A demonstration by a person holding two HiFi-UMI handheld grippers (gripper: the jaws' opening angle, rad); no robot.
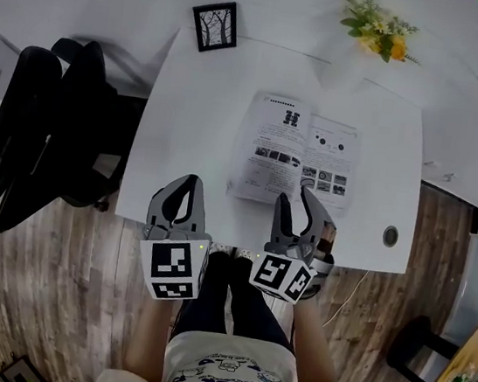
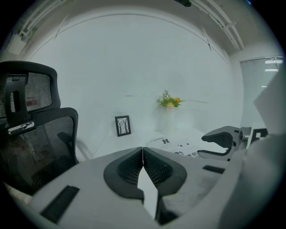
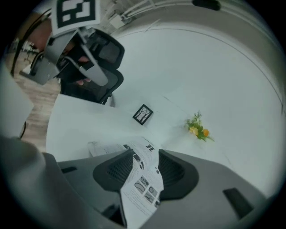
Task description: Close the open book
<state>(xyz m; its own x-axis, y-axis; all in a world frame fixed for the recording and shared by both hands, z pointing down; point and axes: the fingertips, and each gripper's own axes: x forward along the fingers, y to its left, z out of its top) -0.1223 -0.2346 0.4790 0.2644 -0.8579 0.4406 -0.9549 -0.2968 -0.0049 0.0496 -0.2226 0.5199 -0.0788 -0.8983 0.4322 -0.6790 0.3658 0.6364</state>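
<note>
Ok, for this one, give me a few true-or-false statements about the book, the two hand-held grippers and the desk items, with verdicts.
1. The book lies open on the table. True.
2. The left hand-held gripper has its jaws wide apart. False: they are together, with nothing between them.
3. The right hand-held gripper has its jaws apart. True.
4. The flowers stand at the table's near edge. False: they are at the far side.
5. The picture frame lies on the book. False: it stands apart, at the far left corner.

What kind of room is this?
Probably an office or study: a white desk with a cable hole, a black mesh office chair beside it, and an open book on the desk.
</note>
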